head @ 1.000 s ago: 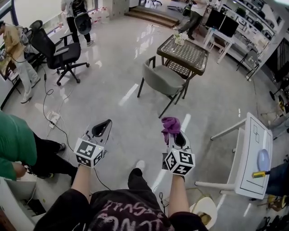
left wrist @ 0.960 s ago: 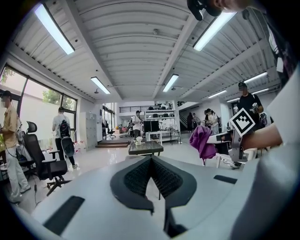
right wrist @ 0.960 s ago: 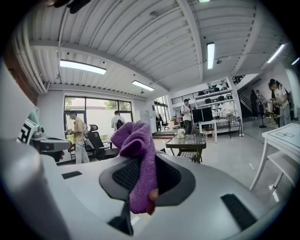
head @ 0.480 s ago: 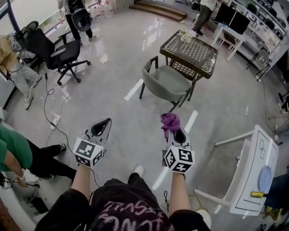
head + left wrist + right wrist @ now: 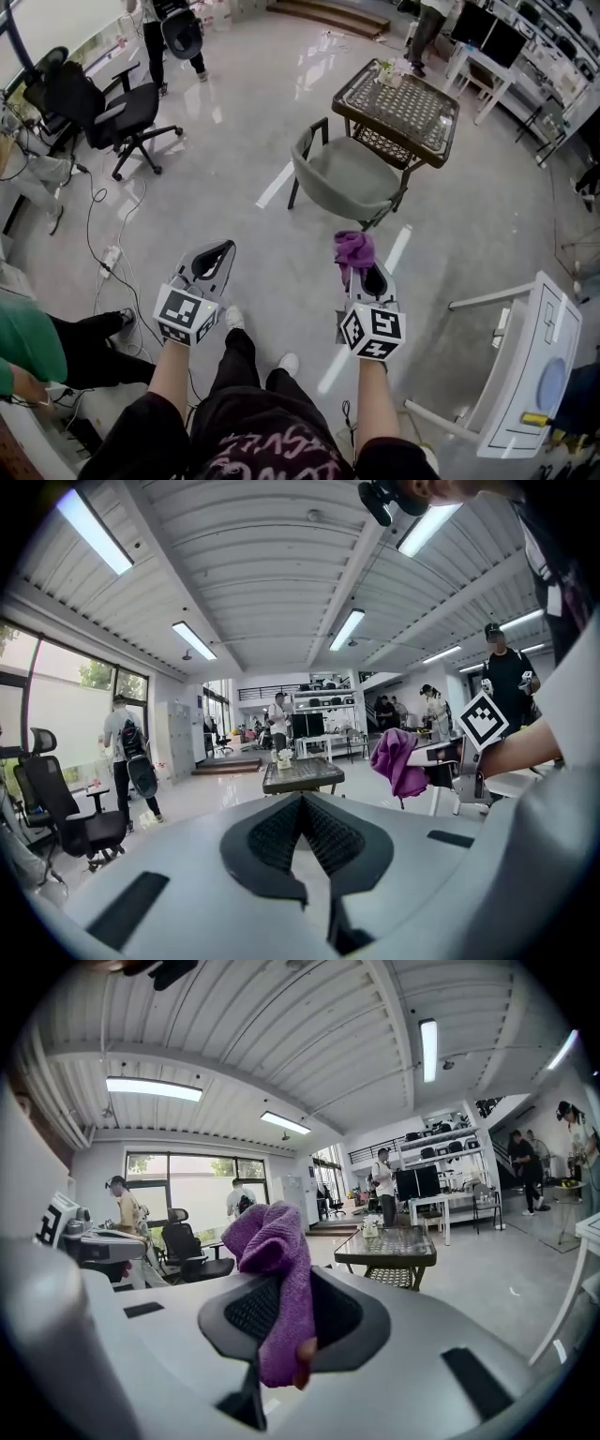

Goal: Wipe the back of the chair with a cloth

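Chair [image 5: 347,173] nearer now; cloth [image 5: 353,249] in right gripper [image 5: 361,270] points toward it

The left gripper [image 5: 302,806] fills the foreground, its dark jaws meeting at their tips with nothing between them. Straight beyond them stands a woven-topped surface [image 5: 304,775] carrying a small pot of flowers [image 5: 284,758]. Right of that surface, the right gripper [image 5: 429,758] clamps a purple cloth [image 5: 396,761]. Well left of the surface, a person with a backpack [image 5: 127,752] stands near a black office chair [image 5: 61,808].
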`<action>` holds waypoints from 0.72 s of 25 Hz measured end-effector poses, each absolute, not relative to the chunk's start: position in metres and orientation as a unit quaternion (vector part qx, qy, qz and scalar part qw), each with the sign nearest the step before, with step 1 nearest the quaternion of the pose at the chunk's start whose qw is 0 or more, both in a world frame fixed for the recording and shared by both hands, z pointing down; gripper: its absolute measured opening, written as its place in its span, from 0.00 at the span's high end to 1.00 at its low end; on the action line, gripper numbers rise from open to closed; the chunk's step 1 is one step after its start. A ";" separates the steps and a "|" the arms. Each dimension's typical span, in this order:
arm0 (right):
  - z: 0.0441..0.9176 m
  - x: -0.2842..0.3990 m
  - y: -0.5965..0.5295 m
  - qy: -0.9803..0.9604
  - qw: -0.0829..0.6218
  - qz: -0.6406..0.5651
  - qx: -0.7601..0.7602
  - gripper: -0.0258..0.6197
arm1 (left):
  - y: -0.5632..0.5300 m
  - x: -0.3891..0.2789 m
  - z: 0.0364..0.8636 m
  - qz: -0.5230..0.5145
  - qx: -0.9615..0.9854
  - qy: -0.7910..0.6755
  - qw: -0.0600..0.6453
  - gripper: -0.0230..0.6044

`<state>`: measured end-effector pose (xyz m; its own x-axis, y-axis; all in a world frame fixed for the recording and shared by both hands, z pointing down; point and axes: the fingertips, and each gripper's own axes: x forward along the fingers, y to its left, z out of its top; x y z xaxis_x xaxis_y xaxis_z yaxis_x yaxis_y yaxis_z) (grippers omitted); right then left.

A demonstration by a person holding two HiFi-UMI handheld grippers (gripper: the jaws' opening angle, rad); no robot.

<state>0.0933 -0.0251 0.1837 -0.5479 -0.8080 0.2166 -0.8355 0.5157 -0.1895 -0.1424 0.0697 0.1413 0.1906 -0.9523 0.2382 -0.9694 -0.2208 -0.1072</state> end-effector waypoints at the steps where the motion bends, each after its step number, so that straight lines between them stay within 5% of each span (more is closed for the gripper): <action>1: 0.188 0.088 -0.032 -0.868 0.052 0.135 0.475 0.82 | 0.061 -0.148 0.146 0.124 0.772 -0.623 0.035 0.95; 18: 0.296 -0.025 -0.144 -0.853 0.089 0.119 0.500 0.82 | -0.090 -0.232 0.277 0.108 0.806 -0.576 0.075 0.95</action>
